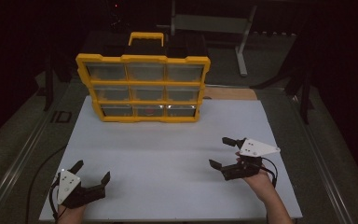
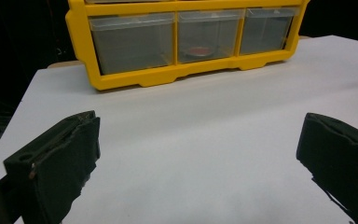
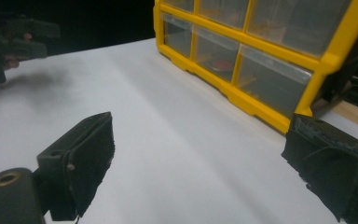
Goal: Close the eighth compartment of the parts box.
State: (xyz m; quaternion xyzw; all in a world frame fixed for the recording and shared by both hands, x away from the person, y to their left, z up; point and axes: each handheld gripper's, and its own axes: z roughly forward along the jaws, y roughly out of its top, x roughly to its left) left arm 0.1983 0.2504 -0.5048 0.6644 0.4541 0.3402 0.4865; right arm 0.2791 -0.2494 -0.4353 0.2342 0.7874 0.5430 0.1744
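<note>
A yellow drawer organizer (image 1: 143, 86) with a carrying handle stands upright at the back of the white table (image 1: 168, 158), holding three rows of clear drawers. A small red item (image 2: 197, 50) lies inside the bottom middle drawer, and the right gripper view catches that red item (image 3: 220, 64) too. My left gripper (image 1: 91, 171) rests near the front left corner, jaws wide apart with nothing between them. Toward the front right, my right gripper (image 1: 223, 152) is open and empty as well, pointing left toward the organizer (image 3: 261, 56).
A wooden strip (image 1: 230, 93) lies behind the table's back right. A grey metal stand (image 1: 214, 23) sits on the dark floor beyond. Metal rails (image 1: 18, 163) run along both sides of the table.
</note>
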